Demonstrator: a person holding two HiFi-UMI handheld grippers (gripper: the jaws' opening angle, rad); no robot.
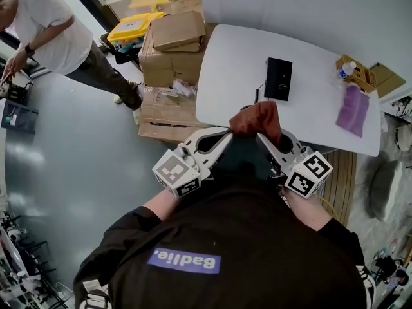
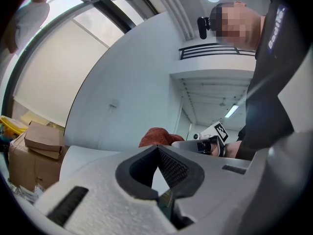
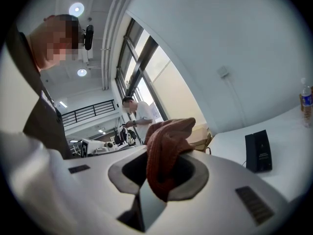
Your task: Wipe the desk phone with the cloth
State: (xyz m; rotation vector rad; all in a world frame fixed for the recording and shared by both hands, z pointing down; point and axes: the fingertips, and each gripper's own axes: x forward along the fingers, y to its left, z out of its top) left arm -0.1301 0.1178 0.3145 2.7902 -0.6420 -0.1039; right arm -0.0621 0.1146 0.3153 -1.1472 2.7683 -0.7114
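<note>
1. Room: grey glossy floor (image 1: 71, 147). A white wall (image 1: 309, 5) runs behind the table. Tall windows (image 3: 146, 67) show in the right gripper view.
2. Surface: white table (image 1: 225, 63) with rounded corners, its far edge against the wall. The top is mostly bare.
3. Stacked cardboard boxes (image 1: 170, 56) stand on the floor just beside the table's left end, with a yellow crate (image 1: 132, 28) behind them.
4. We note a second person (image 1: 51, 31) in a white shirt, standing well apart at far left.
5. Left gripper (image 1: 230, 132): jaws brought together, and we see nothing between them. Its tip sits just beside the cloth.
6. Right gripper (image 1: 261, 134): jaws clamped on the cloth, with a fold hanging through toward its camera.
7. Cloth (image 1: 257, 120): rust-red and bunched, held up over the table's near edge and not touching the top.
8. Purple rag (image 1: 353, 110): lies flat near the table's right end.
9. Phone (image 1: 278, 78): black, on the table beyond the cloth and apart from it.
10. Bottle (image 1: 347, 69): at the far right corner of the table.
</note>
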